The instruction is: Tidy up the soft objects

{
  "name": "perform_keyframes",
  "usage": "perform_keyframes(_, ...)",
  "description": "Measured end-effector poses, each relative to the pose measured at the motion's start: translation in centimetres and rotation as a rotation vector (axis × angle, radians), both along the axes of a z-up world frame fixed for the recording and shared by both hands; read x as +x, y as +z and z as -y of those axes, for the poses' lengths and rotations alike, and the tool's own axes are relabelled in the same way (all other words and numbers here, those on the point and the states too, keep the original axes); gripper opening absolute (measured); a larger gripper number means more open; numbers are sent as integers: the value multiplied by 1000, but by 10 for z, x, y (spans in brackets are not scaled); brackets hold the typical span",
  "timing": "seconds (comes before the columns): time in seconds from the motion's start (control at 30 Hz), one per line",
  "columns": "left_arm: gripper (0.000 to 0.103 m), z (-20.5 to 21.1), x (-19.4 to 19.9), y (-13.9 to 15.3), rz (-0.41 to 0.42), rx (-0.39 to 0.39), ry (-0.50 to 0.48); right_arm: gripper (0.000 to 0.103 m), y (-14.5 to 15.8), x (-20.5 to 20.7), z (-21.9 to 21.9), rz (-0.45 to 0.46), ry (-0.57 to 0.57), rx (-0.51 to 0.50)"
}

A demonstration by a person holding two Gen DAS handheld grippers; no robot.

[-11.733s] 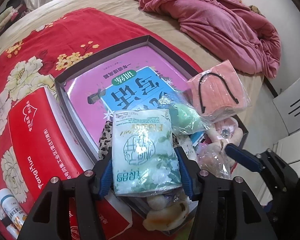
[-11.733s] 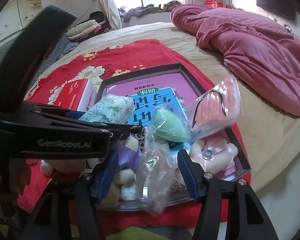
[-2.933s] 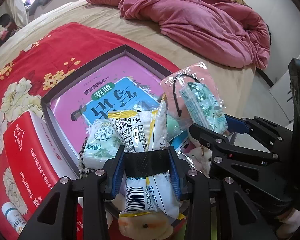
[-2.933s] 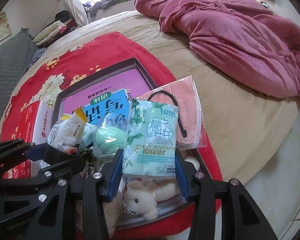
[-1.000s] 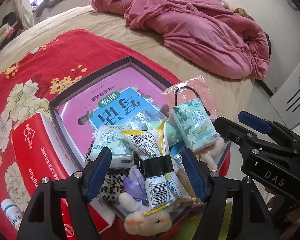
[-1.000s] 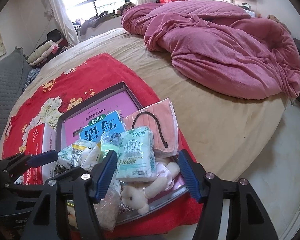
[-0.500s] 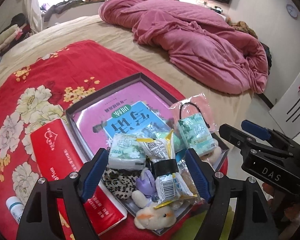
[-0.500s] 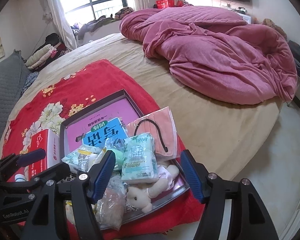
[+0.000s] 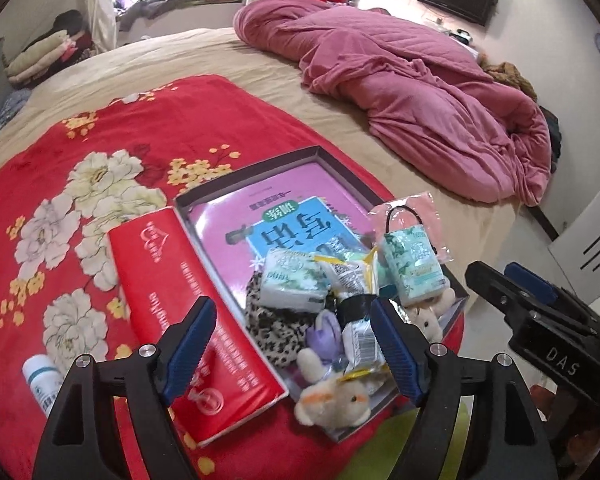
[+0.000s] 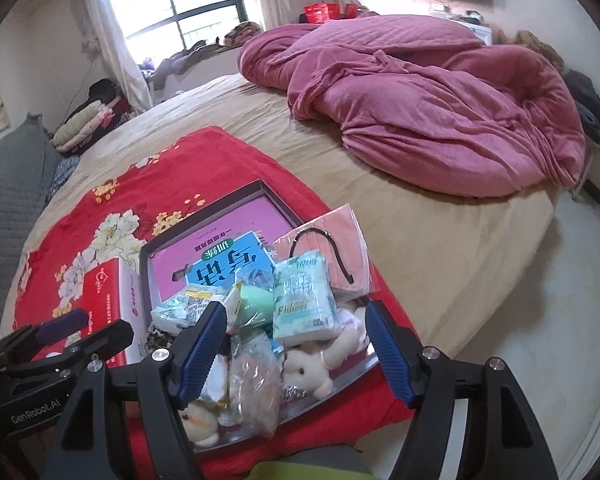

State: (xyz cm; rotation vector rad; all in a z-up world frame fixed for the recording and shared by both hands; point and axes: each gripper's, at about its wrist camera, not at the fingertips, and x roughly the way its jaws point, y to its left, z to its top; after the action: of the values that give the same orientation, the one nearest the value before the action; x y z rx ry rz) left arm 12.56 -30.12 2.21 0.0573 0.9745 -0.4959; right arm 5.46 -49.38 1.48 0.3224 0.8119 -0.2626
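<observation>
A dark shallow box (image 9: 260, 164) lies on the red flowered cloth and holds a pink book and a heap of soft things. In the heap are two green tissue packs (image 9: 294, 280) (image 9: 412, 268), a yellow-edged packet (image 9: 354, 308), a bagged pink mask (image 9: 416, 212), a leopard-print piece (image 9: 272, 324) and plush toys (image 9: 332, 400). My left gripper (image 9: 290, 308) hangs open above the heap, with nothing between its pads. My right gripper (image 10: 295, 312) hovers over the Flower tissue pack (image 10: 304, 300) and a white plush (image 10: 312, 364); its jaws are opening and hold nothing.
A red tissue box (image 9: 180, 300) lies against the box's left side, and a white bottle (image 9: 42, 380) sits near the lower left. A crumpled pink blanket (image 10: 420, 100) covers the far right of the bed. The bed edge and pale floor (image 10: 540, 300) are to the right.
Both grippers have drawn back and upward from the box, so the heap looks smaller. Both pairs of jaws stand wider than a second ago. The released packets stay in the heap.
</observation>
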Motion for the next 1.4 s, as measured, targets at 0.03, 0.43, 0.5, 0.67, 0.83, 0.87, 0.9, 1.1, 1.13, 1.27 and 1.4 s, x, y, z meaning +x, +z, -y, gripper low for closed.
perform_keyframes(0.03,80,-3,-2,1,1,-4,-2,71,1,-4,0,7,-14,7)
perform_keyframes(0.43,80,-34,-28,21,22,-76,-32,72,19,-22,-24,24,-9,-18)
perform_keyframes(0.5,80,-40,-31,23,20,-85,-34,72,23,-24,-30,28,-7,-27)
perform_keyframes(0.67,80,-54,-39,24,8,-103,-39,72,30,-34,-48,40,3,-44)
perform_keyframes(0.83,80,-68,-52,23,22,-98,-30,72,33,-44,-60,48,-7,-56)
perform_keyframes(0.87,80,-71,-56,25,40,-104,-23,72,33,-46,-62,44,-10,-59)
perform_keyframes(0.9,80,-76,-62,28,71,-108,-20,72,33,-48,-64,41,-7,-62)
perform_keyframes(1.1,80,-93,-84,40,115,-135,-18,72,32,-59,-83,25,17,-92)
perform_keyframes(1.13,80,-96,-88,41,117,-129,-11,72,32,-61,-86,23,17,-95)
perform_keyframes(1.27,80,-103,-99,41,112,-132,-18,72,31,-71,-100,26,26,-93)
perform_keyframes(1.4,80,-105,-107,38,116,-103,-12,72,29,-83,-112,27,19,-95)
